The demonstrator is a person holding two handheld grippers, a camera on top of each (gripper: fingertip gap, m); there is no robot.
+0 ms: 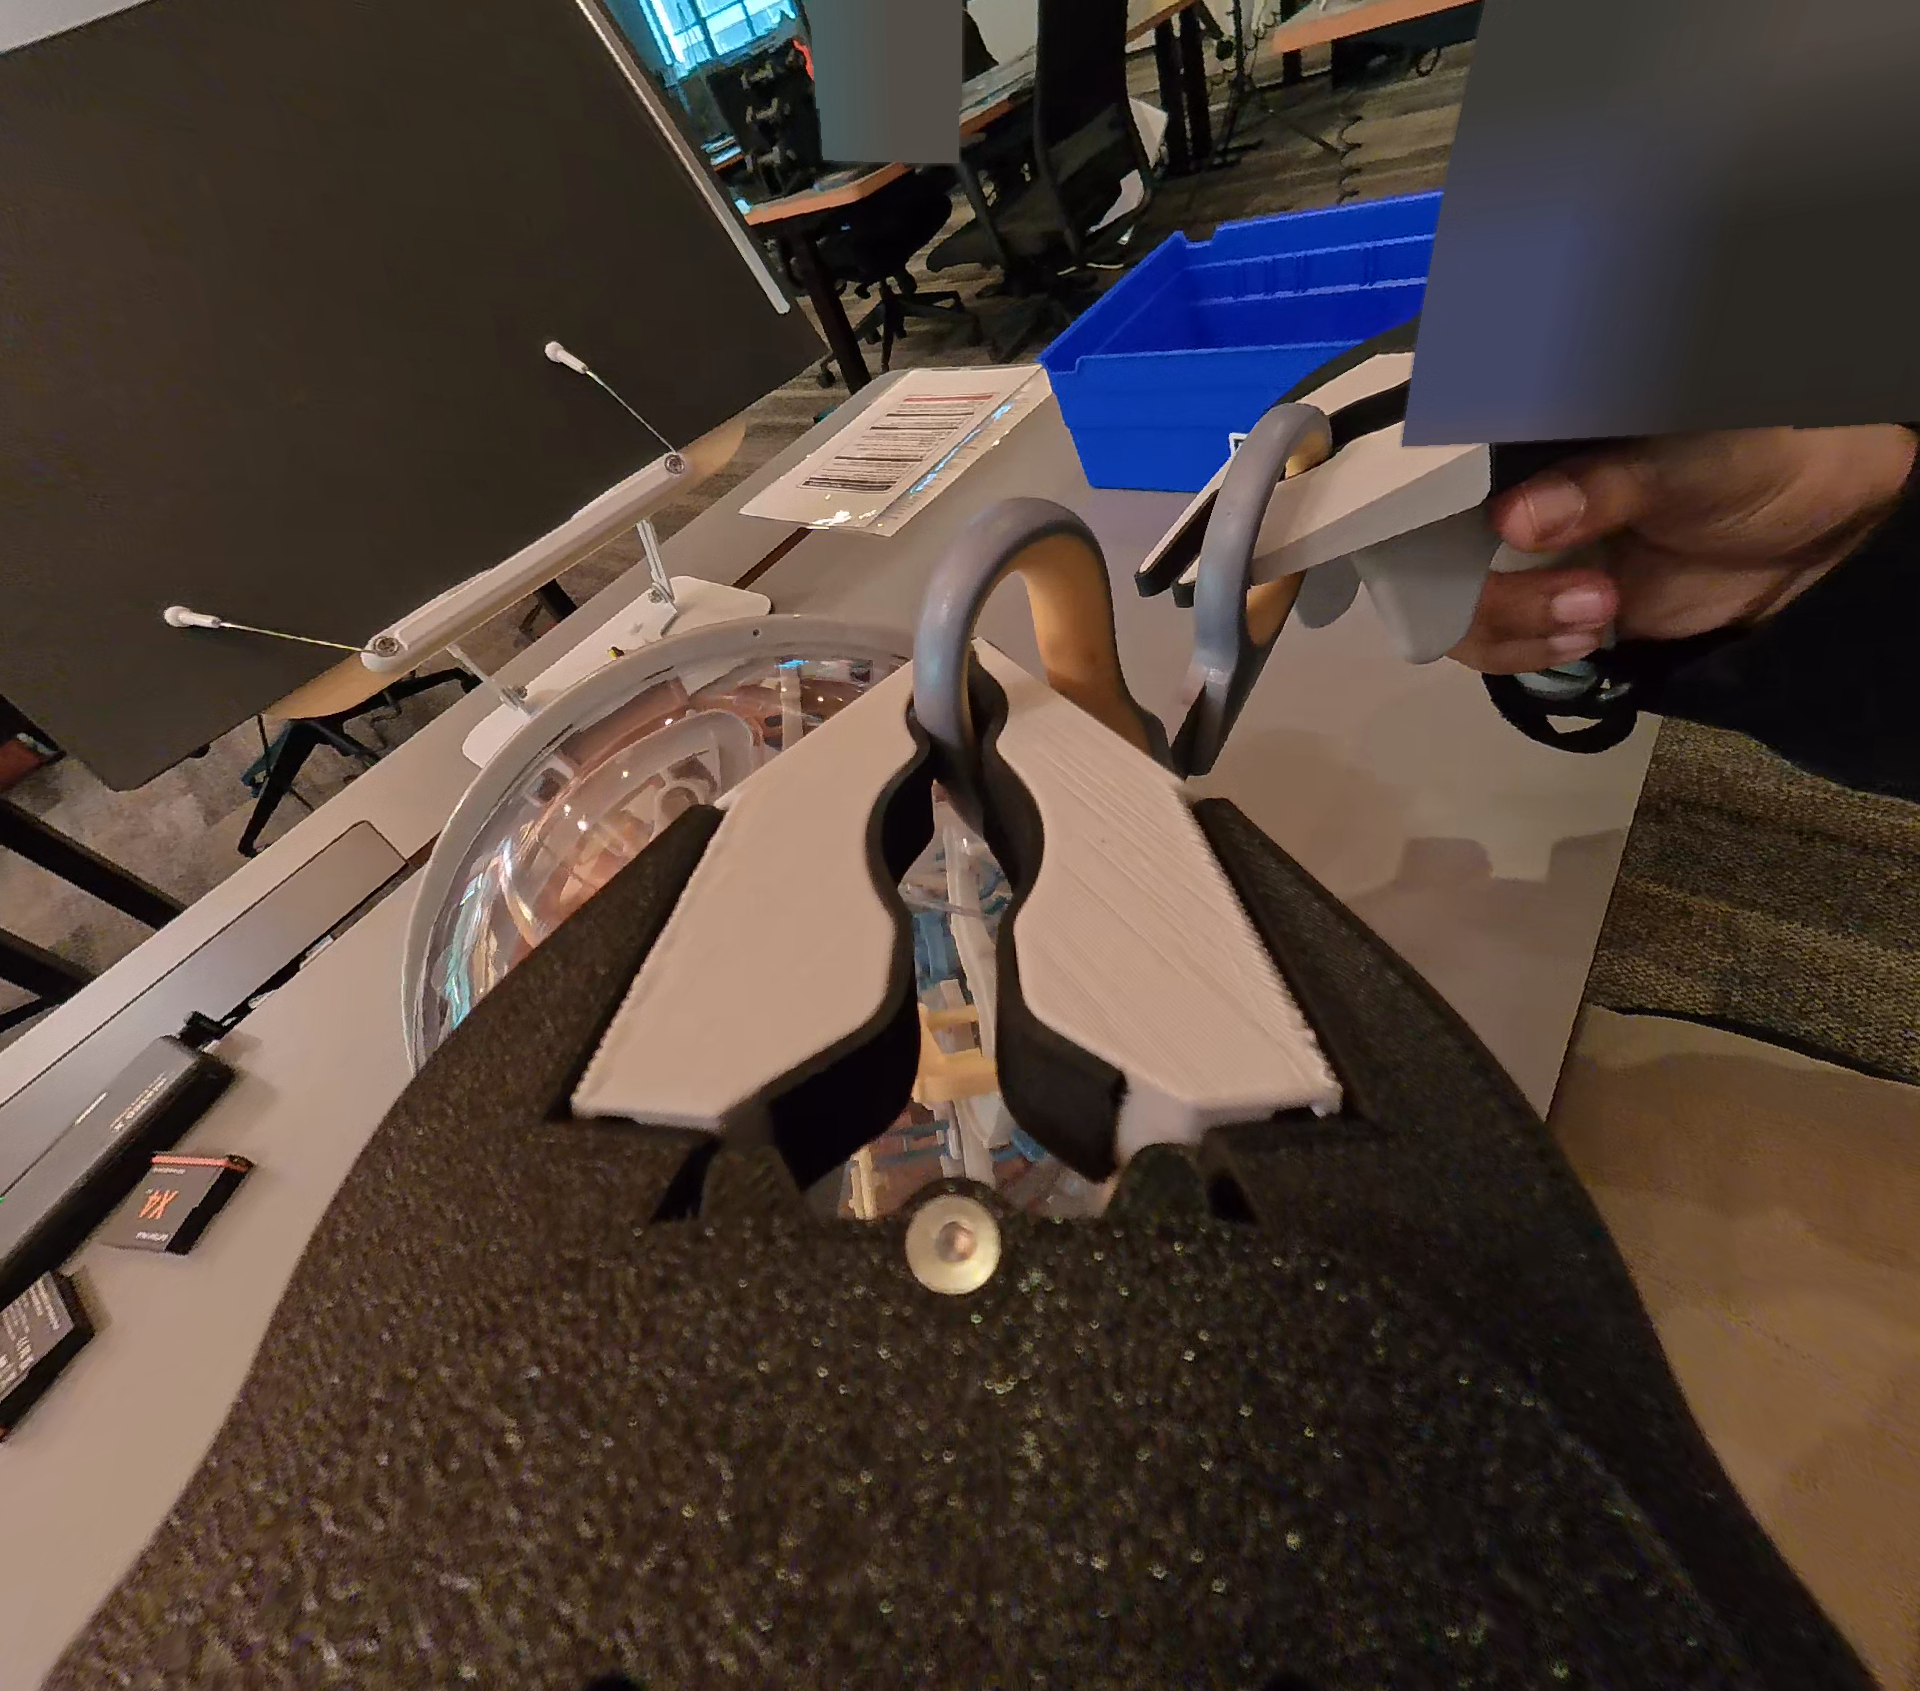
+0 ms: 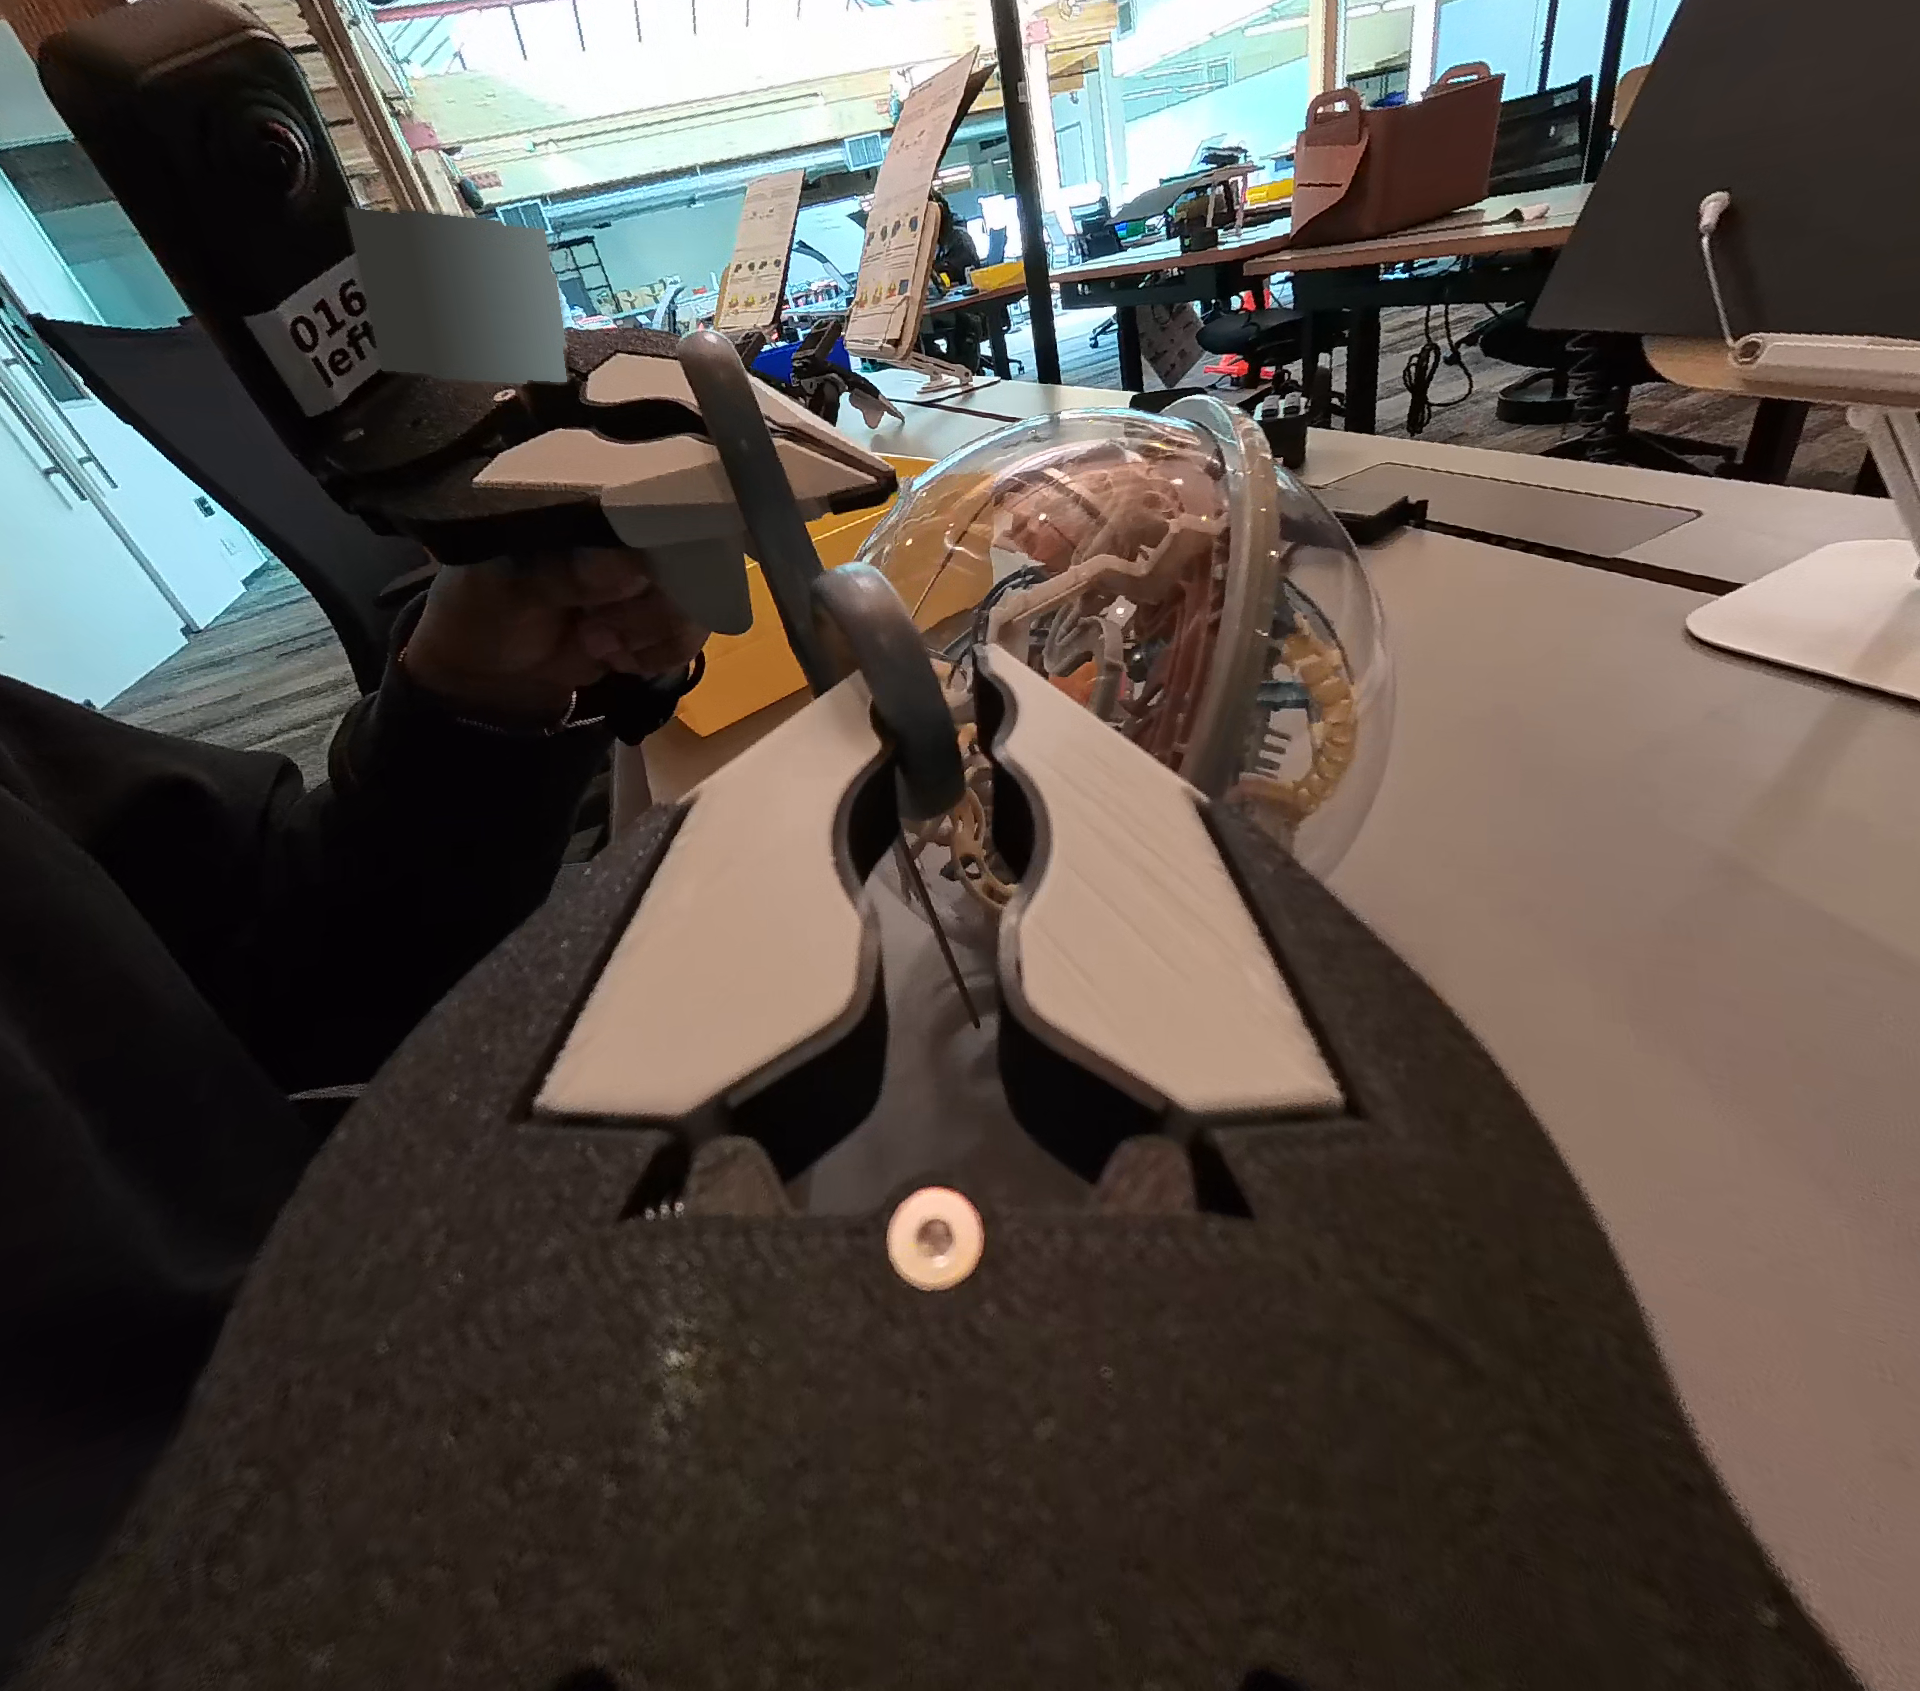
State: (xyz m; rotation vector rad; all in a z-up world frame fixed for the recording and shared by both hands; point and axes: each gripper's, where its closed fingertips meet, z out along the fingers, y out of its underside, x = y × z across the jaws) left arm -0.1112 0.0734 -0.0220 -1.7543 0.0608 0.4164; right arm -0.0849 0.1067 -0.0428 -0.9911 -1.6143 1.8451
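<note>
While the left wrist view looks down along its own fingers, the left gripper point(image 1: 961, 768) has its jaws closed on one grey handle loop of a pair of scissors point(image 1: 997, 592); the loop arches up past the fingertips toward 12 o'clock, tan on its inner side; the other loop runs off toward 2 o'clock, where the right gripper point(image 1: 1179, 571) pinches it, held by a person's hand point(image 1: 1683, 550) at 3 o'clock; under the fingers sits a clear plastic dome point(image 1: 582, 779) with a coloured maze inside, resting on the pale worktop point(image 1: 1403, 810); a blue bin point(image 1: 1226, 332) stands at 1 o'clock, a sheet in a clear sleeve point(image 1: 914, 436) lies near 12 o'clock, and a dark panel on a white stand point(image 1: 343, 207) fills the 10 o'clock side; small black packs point(image 1: 177, 1205) lie at 8 o'clock.

From the right wrist view, the right gripper point(image 2: 930, 748) has its jaws nearly shut on the second grey loop of the scissors point(image 2: 894, 685), a thin blade edge pointing back between the fingers toward 6 o'clock; the left gripper point(image 2: 727, 436) clamps the far loop at 10 o'clock, a black camera point(image 2: 208, 187) mounted on it; the clear dome point(image 2: 1195, 602) lies just beyond the fingertips at 1 o'clock on the worktop point(image 2: 1558, 914); a yellow bin point(image 2: 748, 665) sits at 11 o'clock behind the scissors.
</note>
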